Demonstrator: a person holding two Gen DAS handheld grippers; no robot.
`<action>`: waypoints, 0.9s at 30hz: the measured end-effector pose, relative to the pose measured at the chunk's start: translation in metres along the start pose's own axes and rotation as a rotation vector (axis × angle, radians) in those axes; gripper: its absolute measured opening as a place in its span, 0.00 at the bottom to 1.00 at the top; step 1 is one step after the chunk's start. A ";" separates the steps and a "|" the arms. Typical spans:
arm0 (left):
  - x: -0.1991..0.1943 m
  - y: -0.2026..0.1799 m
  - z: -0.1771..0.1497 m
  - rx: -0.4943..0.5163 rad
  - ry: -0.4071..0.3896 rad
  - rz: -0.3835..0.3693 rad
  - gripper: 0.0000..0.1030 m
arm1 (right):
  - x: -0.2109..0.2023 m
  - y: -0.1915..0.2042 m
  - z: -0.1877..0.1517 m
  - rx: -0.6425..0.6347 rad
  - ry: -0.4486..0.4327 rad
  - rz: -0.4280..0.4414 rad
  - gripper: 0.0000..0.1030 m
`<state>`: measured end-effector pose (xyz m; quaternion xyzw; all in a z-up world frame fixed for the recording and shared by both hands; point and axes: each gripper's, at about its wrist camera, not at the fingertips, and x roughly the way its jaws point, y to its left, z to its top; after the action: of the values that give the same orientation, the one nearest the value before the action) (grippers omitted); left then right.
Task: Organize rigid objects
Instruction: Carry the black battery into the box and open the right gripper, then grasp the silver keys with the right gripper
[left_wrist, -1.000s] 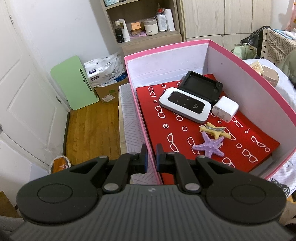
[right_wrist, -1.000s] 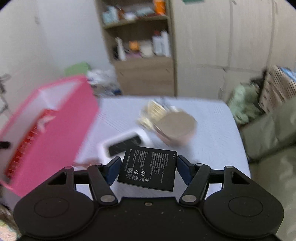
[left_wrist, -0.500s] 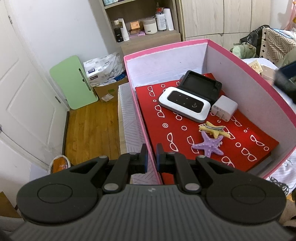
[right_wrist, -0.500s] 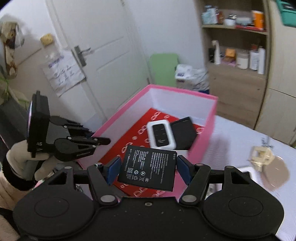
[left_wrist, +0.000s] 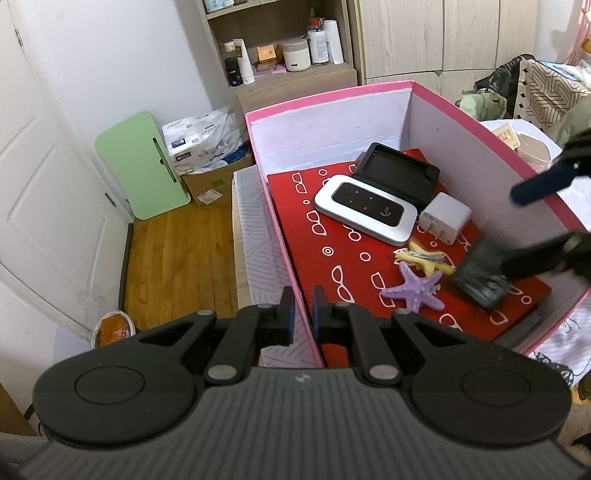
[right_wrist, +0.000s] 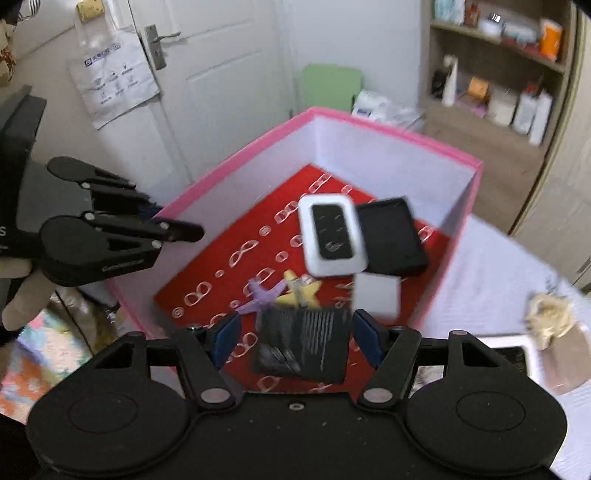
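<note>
Over the pink box (right_wrist: 388, 134), my right gripper (right_wrist: 295, 338) stands apart from the blurred battery (right_wrist: 303, 341); it may strike the starfish (left_wrist: 413, 286). Left gripper (left_wrist: 303, 314) pinches the box wall.

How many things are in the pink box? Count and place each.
6 in the box: tray at the back, router before it, charger beside that, clip and starfish in front, blurred battery by the starfish. None seems hidden.

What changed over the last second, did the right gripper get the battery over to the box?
Yes. The right gripper swung from over the bed to above the pink box, and the black battery now shows gaps to both pads, blurred, apparently released over the red liner. The left gripper stayed clamped on the box wall; the items already in the box did not move.
</note>
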<state>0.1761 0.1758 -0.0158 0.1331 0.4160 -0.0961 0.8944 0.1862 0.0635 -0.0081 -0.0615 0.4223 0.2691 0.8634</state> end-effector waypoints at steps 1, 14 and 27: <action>0.000 0.000 0.000 0.000 -0.001 -0.001 0.08 | -0.009 -0.004 0.000 0.014 -0.021 0.019 0.73; -0.001 0.004 -0.002 -0.018 -0.009 -0.016 0.09 | -0.062 -0.078 -0.049 0.219 -0.190 -0.126 0.64; 0.000 0.002 -0.001 -0.014 -0.001 -0.008 0.09 | 0.011 -0.105 -0.094 0.307 -0.026 -0.158 0.56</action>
<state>0.1763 0.1775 -0.0160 0.1251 0.4167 -0.0970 0.8952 0.1810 -0.0523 -0.0888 0.0415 0.4410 0.1333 0.8866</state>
